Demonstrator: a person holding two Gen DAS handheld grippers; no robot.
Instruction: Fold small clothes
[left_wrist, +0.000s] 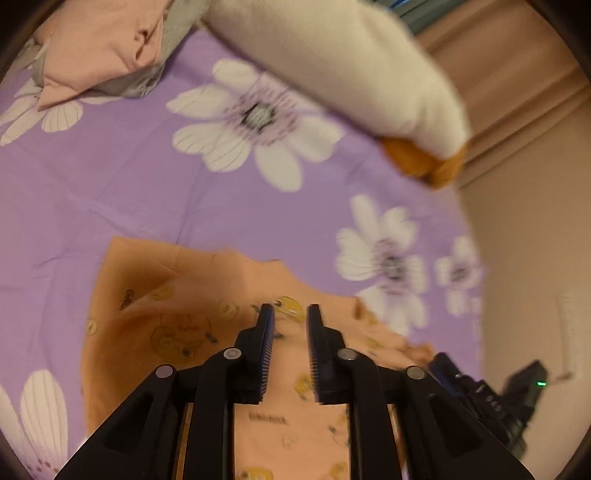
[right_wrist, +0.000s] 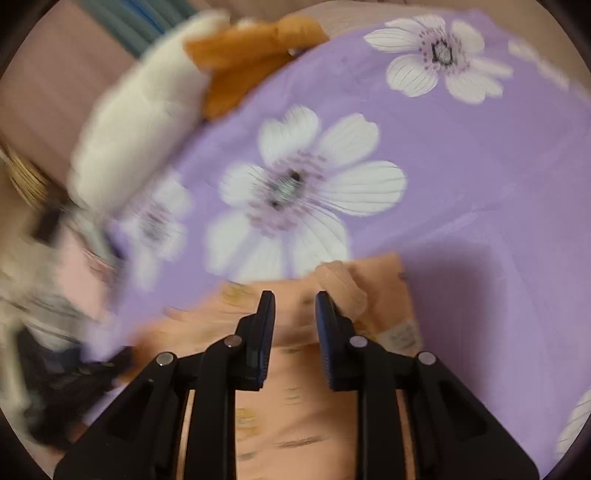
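A small peach-orange garment (left_wrist: 155, 321) with yellow cartoon prints lies on the purple flowered bedsheet (left_wrist: 122, 177). My left gripper (left_wrist: 290, 314) is open just above its middle, with nothing between the jaws. The garment also shows in the right wrist view (right_wrist: 295, 406), with a ribbed cuff (right_wrist: 343, 284) and a sewn label (right_wrist: 402, 338) near its far edge. My right gripper (right_wrist: 295, 301) is open above the garment, close beside the cuff. The right wrist view is blurred by motion.
A pile of pink and grey clothes (left_wrist: 103, 48) lies at the far left of the bed. A cream and orange plush pillow (left_wrist: 351, 70) lies at the far edge, also in the right wrist view (right_wrist: 147, 122). The other gripper (left_wrist: 480, 391) shows at the lower right.
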